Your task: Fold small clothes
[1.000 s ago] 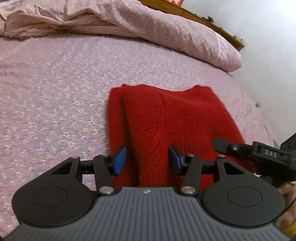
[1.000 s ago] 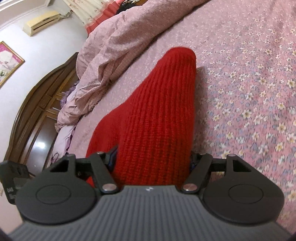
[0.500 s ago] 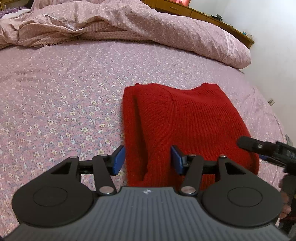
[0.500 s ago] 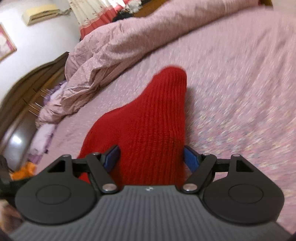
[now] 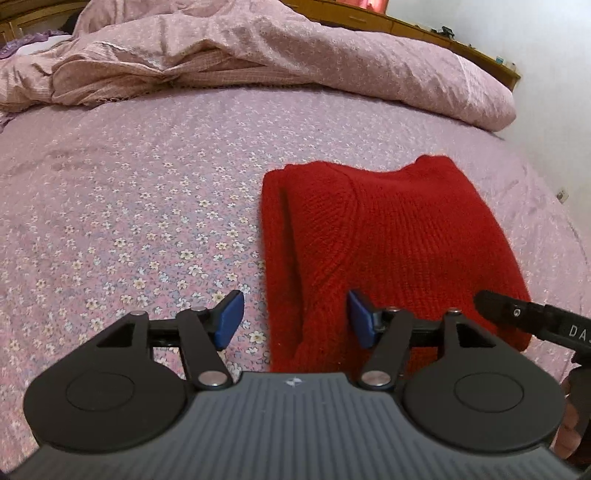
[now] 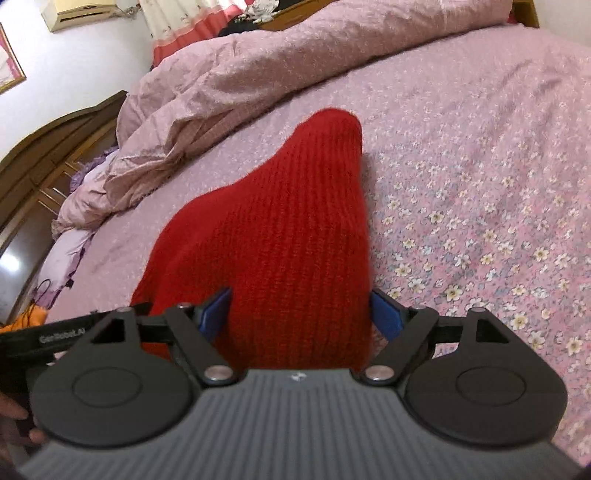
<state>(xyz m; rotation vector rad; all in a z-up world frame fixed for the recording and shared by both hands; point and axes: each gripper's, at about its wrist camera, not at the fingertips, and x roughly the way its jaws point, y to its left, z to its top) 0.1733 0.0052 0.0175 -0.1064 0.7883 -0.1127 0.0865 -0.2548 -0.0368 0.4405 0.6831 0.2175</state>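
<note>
A red knitted garment [image 5: 391, 243] lies folded flat on the flowered pink bedsheet [image 5: 129, 206]. My left gripper [image 5: 295, 319] is open and empty, raised over the garment's near left corner. My right gripper [image 6: 299, 315] is open and empty, raised over the garment [image 6: 280, 236] at its near end, which fills the gap between the blue pads. The right gripper's finger also shows at the right edge of the left wrist view [image 5: 532, 314].
A crumpled pink duvet [image 5: 258, 55] lies heaped along the far side of the bed. A wooden headboard [image 5: 424, 33] and a white wall stand behind it. In the right wrist view a dark wooden wardrobe [image 6: 48, 155] stands at the left.
Both grippers have pulled back and up from the garment. The left gripper has shifted left, so the garment now sits more to the right in its view. The garment lies still.
</note>
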